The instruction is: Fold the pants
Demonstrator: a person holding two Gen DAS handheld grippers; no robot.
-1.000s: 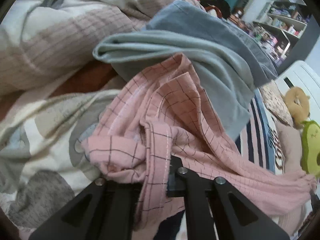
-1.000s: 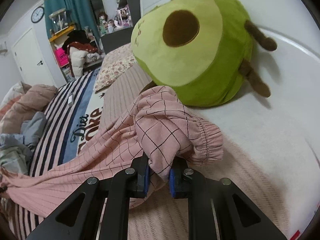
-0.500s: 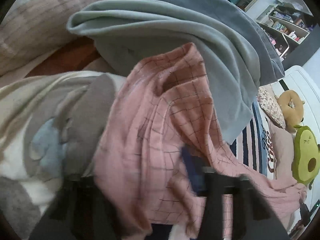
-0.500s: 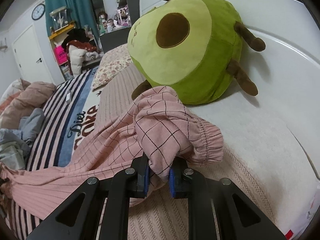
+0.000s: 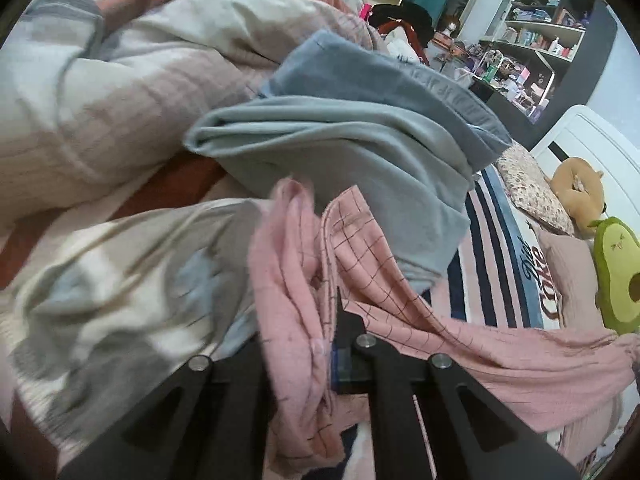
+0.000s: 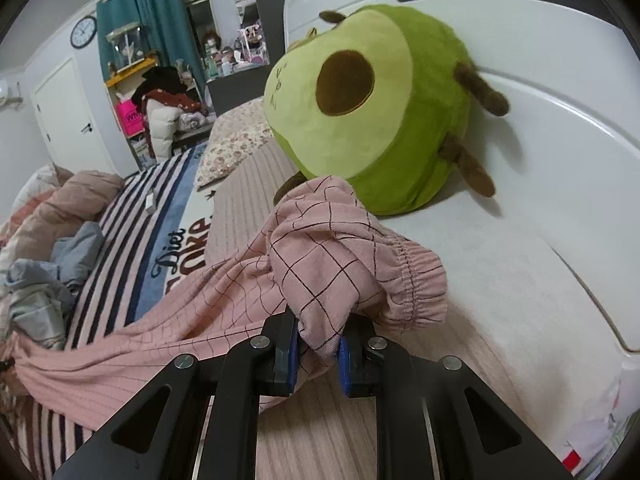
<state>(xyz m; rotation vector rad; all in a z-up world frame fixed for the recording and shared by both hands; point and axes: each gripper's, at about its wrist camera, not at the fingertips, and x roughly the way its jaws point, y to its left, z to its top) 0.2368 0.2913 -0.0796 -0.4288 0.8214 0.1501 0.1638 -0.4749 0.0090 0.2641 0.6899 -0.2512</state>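
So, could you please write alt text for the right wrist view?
The right hand-held gripper is shut on the elastic-cuffed end of pink checked pants, which trail away to the left across a striped bedspread. Just behind the cuff, a green avocado plush rests against a white headboard.

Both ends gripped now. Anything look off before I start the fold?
The pink checked pants hang twisted and bunched between the left gripper and right gripper, not flat. A heap of grey clothes lies right beside the left end and could snag.
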